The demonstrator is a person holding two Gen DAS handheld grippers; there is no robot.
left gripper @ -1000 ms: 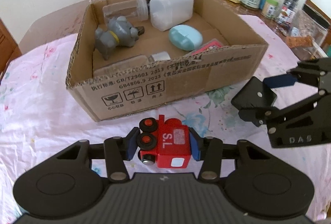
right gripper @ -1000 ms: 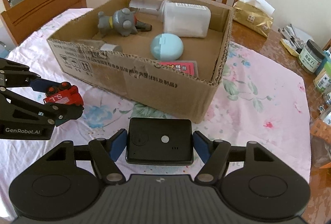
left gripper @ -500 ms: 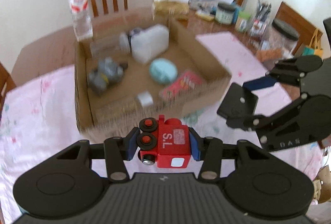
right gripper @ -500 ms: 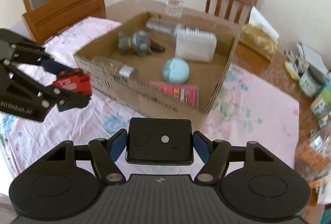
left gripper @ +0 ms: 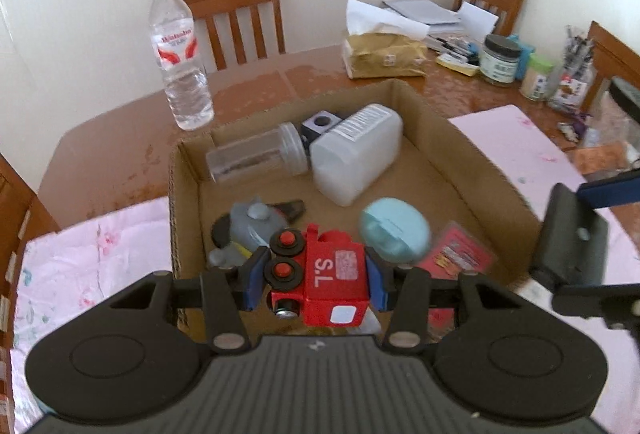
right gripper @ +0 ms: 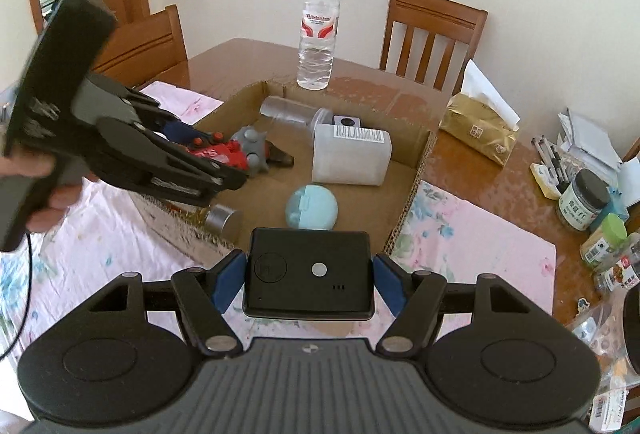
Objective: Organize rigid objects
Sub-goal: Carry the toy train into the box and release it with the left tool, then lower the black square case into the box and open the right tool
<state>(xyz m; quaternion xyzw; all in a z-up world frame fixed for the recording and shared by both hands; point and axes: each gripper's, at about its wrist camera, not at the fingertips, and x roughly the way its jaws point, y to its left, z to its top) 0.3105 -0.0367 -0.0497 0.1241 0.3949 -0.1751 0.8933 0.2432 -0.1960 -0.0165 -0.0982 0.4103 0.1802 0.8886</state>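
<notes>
My left gripper (left gripper: 316, 280) is shut on a red toy train (left gripper: 320, 278) marked "S.L" and holds it over the near left part of the open cardboard box (left gripper: 476, 157). It also shows in the right wrist view (right gripper: 212, 153), above the grey toy (right gripper: 252, 145). My right gripper (right gripper: 308, 276) is shut on a flat black box device (right gripper: 308, 276), held above the box's near right corner; the device also shows in the left wrist view (left gripper: 572, 238). Inside the box lie a grey toy (left gripper: 252, 226), a light blue oval case (left gripper: 394, 230), a white container (left gripper: 356, 153), a clear jar (left gripper: 256, 155) and a red packet (left gripper: 456, 254).
A water bottle (left gripper: 178, 53) stands behind the box on the wooden table (left gripper: 100, 153). A tissue pack (left gripper: 384, 53), jars (left gripper: 498, 59) and pens crowd the far right. A pink flowered cloth (left gripper: 80, 274) covers the near table. Chairs (right gripper: 432, 33) ring the table.
Both grippers have risen and moved forward over the box with their objects. The red train now hangs above the box's inside instead of in front of its wall.
</notes>
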